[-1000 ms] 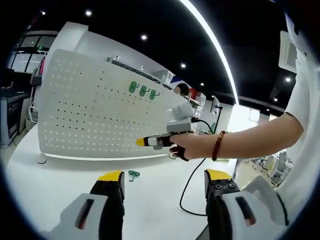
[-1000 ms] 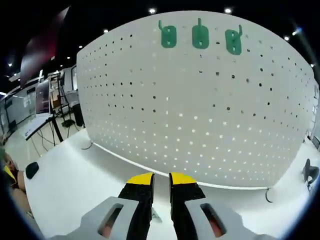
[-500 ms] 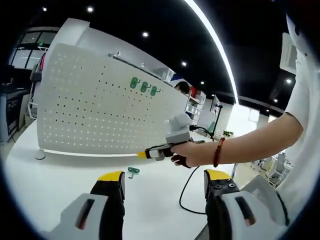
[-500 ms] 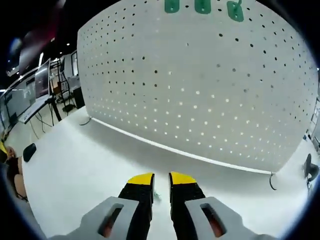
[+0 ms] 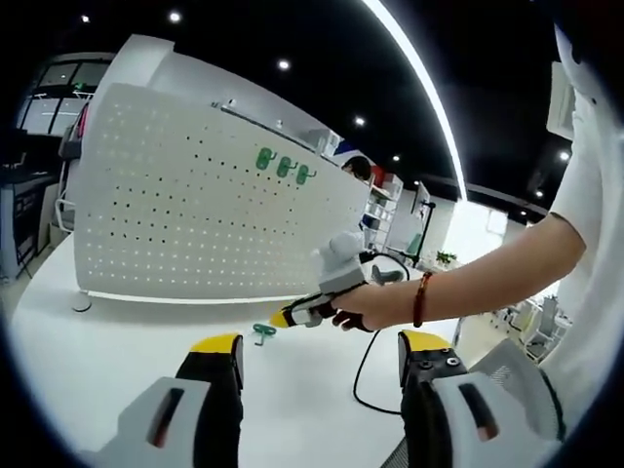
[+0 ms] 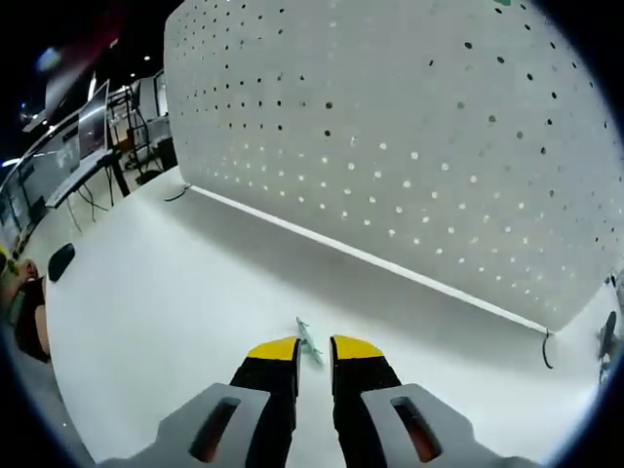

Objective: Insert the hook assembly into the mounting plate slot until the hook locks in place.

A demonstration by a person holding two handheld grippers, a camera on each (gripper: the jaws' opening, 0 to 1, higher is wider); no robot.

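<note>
Green and small, the loose hook (image 5: 261, 336) is lying flat on the white table (image 5: 88, 361), and the right tongs (image 5: 283, 318) are dropping toward it, lower than a second ago, now just beside it. In the right gripper view the hook (image 6: 310, 342) is sitting just past the right tongs' (image 6: 314, 348) nearly closed, empty tips. The left tongs (image 5: 314, 343) are hanging spread and empty. Three green hooks (image 5: 284, 167) are sitting on the white pegboard (image 5: 175, 210).
</note>
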